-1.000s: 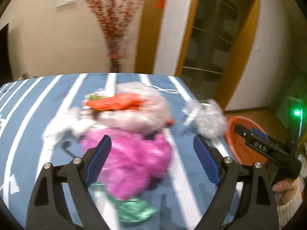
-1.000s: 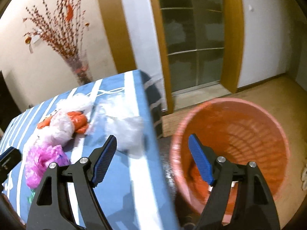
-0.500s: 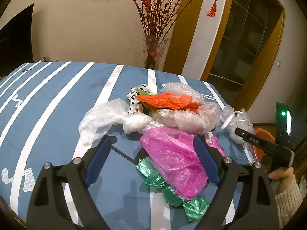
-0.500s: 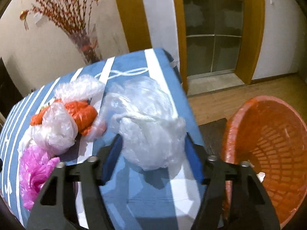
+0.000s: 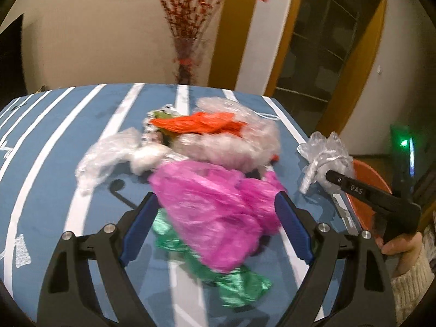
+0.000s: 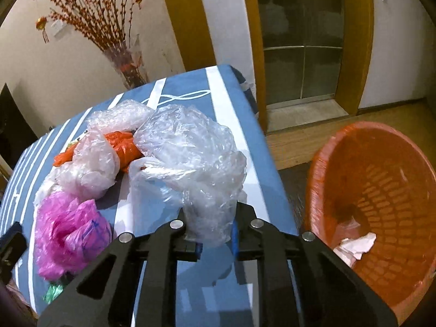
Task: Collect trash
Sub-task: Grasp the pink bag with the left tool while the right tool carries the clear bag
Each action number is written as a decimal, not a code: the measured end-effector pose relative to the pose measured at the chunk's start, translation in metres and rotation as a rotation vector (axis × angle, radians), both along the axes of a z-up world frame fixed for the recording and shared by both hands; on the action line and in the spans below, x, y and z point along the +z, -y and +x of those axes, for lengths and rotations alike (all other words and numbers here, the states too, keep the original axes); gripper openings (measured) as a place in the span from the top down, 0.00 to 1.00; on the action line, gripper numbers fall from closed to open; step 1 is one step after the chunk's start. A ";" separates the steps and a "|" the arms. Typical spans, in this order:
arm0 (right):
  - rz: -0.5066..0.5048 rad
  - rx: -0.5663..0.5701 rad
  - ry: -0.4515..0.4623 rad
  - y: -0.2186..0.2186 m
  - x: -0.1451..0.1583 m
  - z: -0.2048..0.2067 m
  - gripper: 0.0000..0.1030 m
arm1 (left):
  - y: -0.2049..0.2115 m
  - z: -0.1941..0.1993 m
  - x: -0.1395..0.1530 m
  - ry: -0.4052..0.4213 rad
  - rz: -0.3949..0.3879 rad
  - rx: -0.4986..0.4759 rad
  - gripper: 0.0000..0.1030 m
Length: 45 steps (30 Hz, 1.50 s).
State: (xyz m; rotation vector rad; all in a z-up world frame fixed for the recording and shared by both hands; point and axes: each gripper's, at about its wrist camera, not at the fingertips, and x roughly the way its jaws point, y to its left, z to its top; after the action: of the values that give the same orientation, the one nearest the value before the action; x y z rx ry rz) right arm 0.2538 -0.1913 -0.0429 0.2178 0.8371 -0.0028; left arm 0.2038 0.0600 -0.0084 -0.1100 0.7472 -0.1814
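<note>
A heap of crumpled plastic bags lies on the blue striped table [image 5: 54, 163]: a pink bag [image 5: 218, 207], a green bag [image 5: 239, 283], an orange bag [image 5: 201, 125] and clear ones. My left gripper [image 5: 215, 229] is open, its blue pads on either side of the pink bag. My right gripper [image 6: 211, 234] is shut on a clear plastic bag [image 6: 190, 158], held just above the table's right edge; it also shows in the left wrist view [image 5: 324, 158]. An orange basket [image 6: 381, 190] stands on the floor to the right.
The basket holds a white crumpled paper [image 6: 354, 245]. A vase of red branches [image 5: 188, 62] stands behind the table's far edge. A glass door with a wooden frame [image 6: 299, 41] is beyond the table, with wooden floor around the basket.
My right gripper has closed on the clear bag and lifted it off the table. My left gripper has moved closer to the pink bag, still open.
</note>
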 end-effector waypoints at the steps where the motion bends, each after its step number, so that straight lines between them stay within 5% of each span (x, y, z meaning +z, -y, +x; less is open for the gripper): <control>1: 0.007 -0.007 0.005 0.004 0.002 -0.006 0.86 | 0.006 0.000 -0.001 -0.003 0.007 -0.010 0.17; 9: 0.024 -0.027 0.021 0.019 0.011 -0.037 0.86 | 0.047 0.007 -0.014 -0.033 0.110 -0.037 0.19; 15: 0.025 -0.028 0.025 0.025 0.013 -0.052 0.86 | 0.054 0.017 -0.029 -0.098 0.133 -0.025 0.42; 17: 0.028 -0.028 0.029 0.026 0.015 -0.056 0.86 | 0.054 0.014 -0.028 -0.092 0.113 -0.038 0.61; 20: 0.034 -0.029 0.040 0.028 0.018 -0.062 0.86 | 0.055 0.009 -0.020 -0.069 0.102 -0.045 0.66; 45: 0.049 -0.088 0.160 0.063 0.060 -0.111 0.86 | 0.092 -0.023 0.047 0.070 0.009 -0.157 0.73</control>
State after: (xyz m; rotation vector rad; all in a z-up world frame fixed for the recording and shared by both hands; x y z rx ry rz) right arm 0.1431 -0.2548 0.0168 0.2970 0.6683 -0.0470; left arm 0.1810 -0.0320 0.0390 -0.0364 0.6867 -0.3299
